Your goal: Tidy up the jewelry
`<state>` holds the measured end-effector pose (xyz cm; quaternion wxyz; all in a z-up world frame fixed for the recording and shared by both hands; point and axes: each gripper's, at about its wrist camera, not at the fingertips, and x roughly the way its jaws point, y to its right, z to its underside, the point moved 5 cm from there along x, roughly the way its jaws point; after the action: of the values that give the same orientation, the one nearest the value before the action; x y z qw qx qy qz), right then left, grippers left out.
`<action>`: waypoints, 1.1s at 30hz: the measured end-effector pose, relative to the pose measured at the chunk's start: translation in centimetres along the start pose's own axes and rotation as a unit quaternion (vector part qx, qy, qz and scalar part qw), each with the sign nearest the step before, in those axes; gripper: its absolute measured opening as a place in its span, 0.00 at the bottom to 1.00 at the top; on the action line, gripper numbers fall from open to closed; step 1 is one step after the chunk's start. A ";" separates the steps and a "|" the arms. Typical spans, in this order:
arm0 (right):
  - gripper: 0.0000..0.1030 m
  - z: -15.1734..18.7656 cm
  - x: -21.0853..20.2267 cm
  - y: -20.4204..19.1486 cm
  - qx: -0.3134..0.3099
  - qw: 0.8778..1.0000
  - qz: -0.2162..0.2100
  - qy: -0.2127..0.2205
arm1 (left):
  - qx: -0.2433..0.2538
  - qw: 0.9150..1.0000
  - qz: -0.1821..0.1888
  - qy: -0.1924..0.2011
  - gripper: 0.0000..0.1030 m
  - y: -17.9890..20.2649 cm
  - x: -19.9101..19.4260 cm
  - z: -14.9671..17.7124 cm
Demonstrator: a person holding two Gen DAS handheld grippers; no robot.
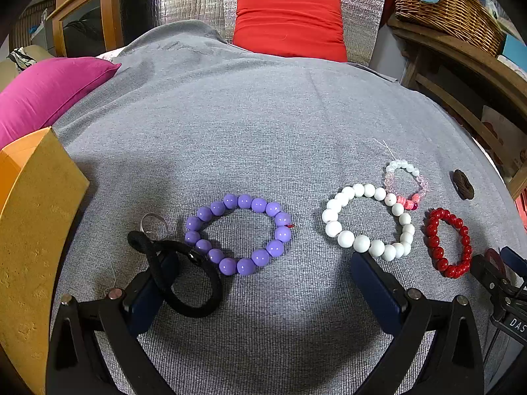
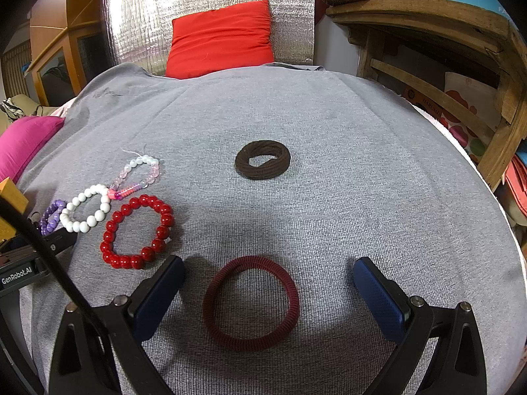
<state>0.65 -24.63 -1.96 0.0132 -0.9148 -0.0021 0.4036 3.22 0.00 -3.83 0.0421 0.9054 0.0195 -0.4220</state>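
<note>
**Both hand-held grippers wide apart, nothing clamped, jewelry laid out on grey cloth**

Left hand-held gripper (image 1: 263,283): jaws fully apart, angled down at the grey cloth (image 1: 263,115) covering the surface. Nothing between the pads.
- Purple bead bracelet (image 1: 237,234) lies flat just ahead of it, between the fingertip lines, slightly toward its left finger.
- Black hair tie (image 1: 184,279) loops over and around the left fingertip; can't tell whether it hangs on the finger or just lies under it. A thin metal ring (image 1: 154,225) sits just beyond that tie.
- White bead bracelet (image 1: 369,222) just ahead of the right fingertip, touching or nearly so at its near edge.
- Small pink-and-clear bead bracelet (image 1: 406,181) beyond the white one, touching it.
- Red bead bracelet (image 1: 448,243) further right, outside the right finger.
- Yellow box (image 1: 36,217) at far left of this gripper.

Right hand-held gripper (image 2: 268,283): jaws also fully apart, empty.
- Dark red hair tie (image 2: 251,302) lies flat between its fingers, touching neither pad.
- Brown hair tie (image 2: 262,159) well ahead, roughly on the centreline.
- Red bead bracelet just ahead-left of the left fingertip; white, pink-and-clear and purple bracelets further left.

Background: red cushion (image 2: 220,39) at the far edge, magenta cushion (image 1: 42,95) to the left.
</note>
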 end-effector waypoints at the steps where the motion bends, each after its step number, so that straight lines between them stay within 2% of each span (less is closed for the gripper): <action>1: 1.00 0.0 0.0 0.0 0.000 1.000 0.000 0.000 | 0.000 1.000 0.000 0.000 1.00 0.0 0.0 0.0; 22: 1.00 0.0 0.1 -0.1 0.000 1.000 0.000 0.000 | -0.001 1.000 0.000 0.000 1.00 0.0 -0.1 0.2; 25: 1.00 -0.1 0.1 -0.1 0.000 1.000 0.000 0.000 | -0.013 1.000 -0.010 -0.009 1.00 0.3 -0.3 0.1; 27: 1.00 -0.1 0.1 0.0 0.000 1.000 0.000 0.000 | -0.015 0.999 -0.012 -0.032 1.00 0.2 -0.4 0.1; 28: 1.00 -0.1 0.1 -0.1 0.000 1.000 0.000 0.000 | -0.020 0.999 -0.015 -0.047 1.00 0.2 -0.7 0.3; 30: 1.00 -0.1 0.1 -0.1 0.000 1.000 0.000 0.000 | -0.022 0.998 -0.028 -0.053 1.00 0.3 -1.6 0.9; 33: 1.00 -0.1 0.1 0.0 0.000 1.000 0.000 0.000 | -0.026 0.994 -0.093 -0.046 1.00 -0.2 -3.7 1.9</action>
<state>0.78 -24.58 -1.96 0.0130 -0.9149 -0.0021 0.4035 -0.62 -0.02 -2.19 0.0274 0.8780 0.1128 -0.4644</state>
